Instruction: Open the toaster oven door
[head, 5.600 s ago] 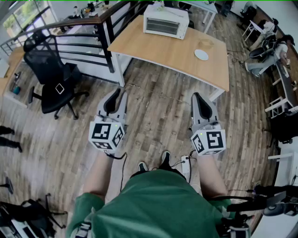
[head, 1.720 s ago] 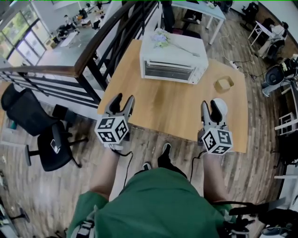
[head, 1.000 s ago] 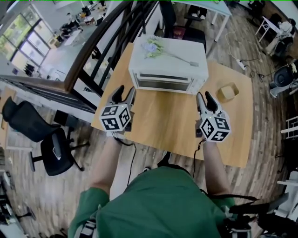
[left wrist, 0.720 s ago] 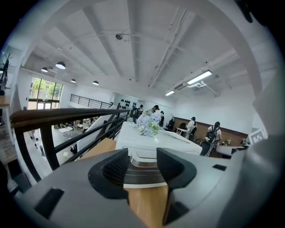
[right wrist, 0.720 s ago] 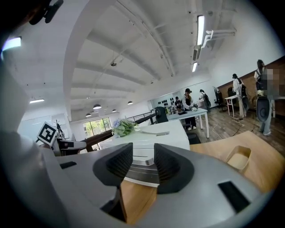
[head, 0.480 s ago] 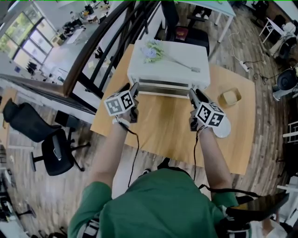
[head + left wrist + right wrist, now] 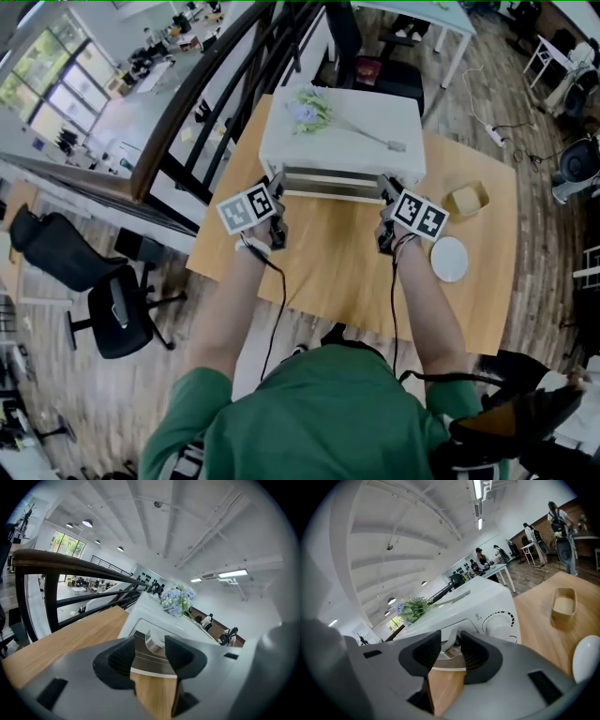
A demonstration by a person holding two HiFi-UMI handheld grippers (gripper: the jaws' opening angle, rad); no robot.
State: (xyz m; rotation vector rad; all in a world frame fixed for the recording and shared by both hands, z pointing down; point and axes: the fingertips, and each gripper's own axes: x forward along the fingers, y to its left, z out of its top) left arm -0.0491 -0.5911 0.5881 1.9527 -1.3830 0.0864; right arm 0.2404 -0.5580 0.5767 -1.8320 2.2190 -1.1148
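White toaster oven [image 7: 356, 155] sits upper centre, door shut; left gripper [image 7: 150, 648] gapes around its handle [image 7: 152, 642], right gripper [image 7: 451, 651] is closing there, so grasping seems underway and a downward pull likely follows.

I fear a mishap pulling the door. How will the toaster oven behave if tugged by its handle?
The toaster oven is wide and low, so tipping seems unlikely. On the smooth wooden table it may slide. The flower sprig loose on top could shift.
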